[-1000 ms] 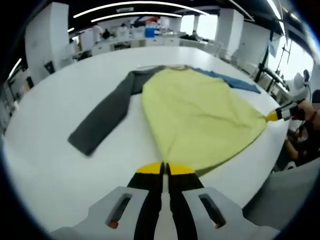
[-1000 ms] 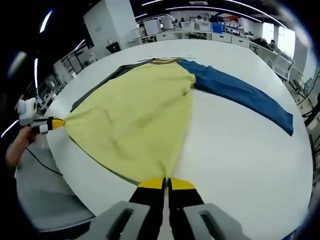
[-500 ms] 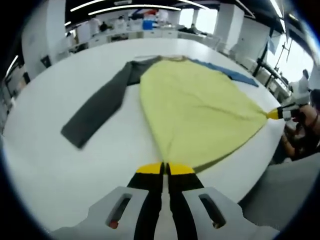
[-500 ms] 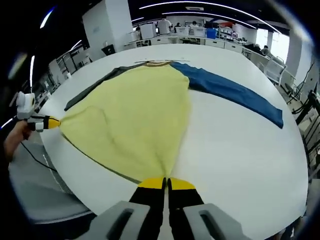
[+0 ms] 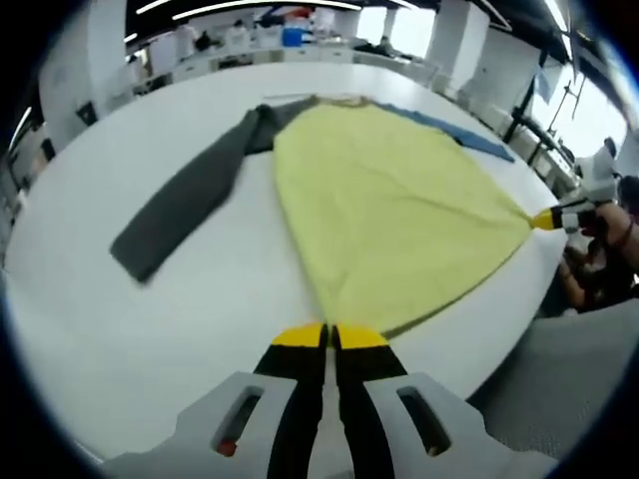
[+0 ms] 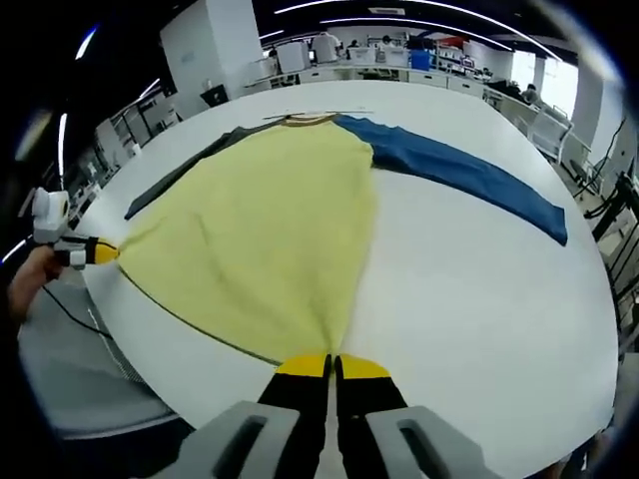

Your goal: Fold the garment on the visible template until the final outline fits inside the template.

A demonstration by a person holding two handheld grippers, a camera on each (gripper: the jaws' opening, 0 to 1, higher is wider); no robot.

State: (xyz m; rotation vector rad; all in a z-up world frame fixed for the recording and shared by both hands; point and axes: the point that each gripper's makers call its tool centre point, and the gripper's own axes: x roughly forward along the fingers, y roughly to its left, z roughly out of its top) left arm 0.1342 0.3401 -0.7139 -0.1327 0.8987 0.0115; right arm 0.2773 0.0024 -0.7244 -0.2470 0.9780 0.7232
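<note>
Left gripper view: the left gripper (image 5: 330,337), jaws pinched together on the near hem corner of the yellow garment (image 5: 389,200), holds it over a white table (image 5: 120,319). A gray sleeve (image 5: 185,200) stretches left. The right gripper (image 5: 547,219) grips the right corner.

Right gripper view: the right gripper (image 6: 331,367) clamps the garment (image 6: 265,220); a blue sleeve (image 6: 469,175) lies far right. No readable writing.

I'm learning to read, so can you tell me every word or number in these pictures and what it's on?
There are none to read.
The garment is plain yellow with a gray sleeve and a blue sleeve, with no print.
The white table bears no writing.
Anything on the far shelves is too small and blurred to read.
</note>
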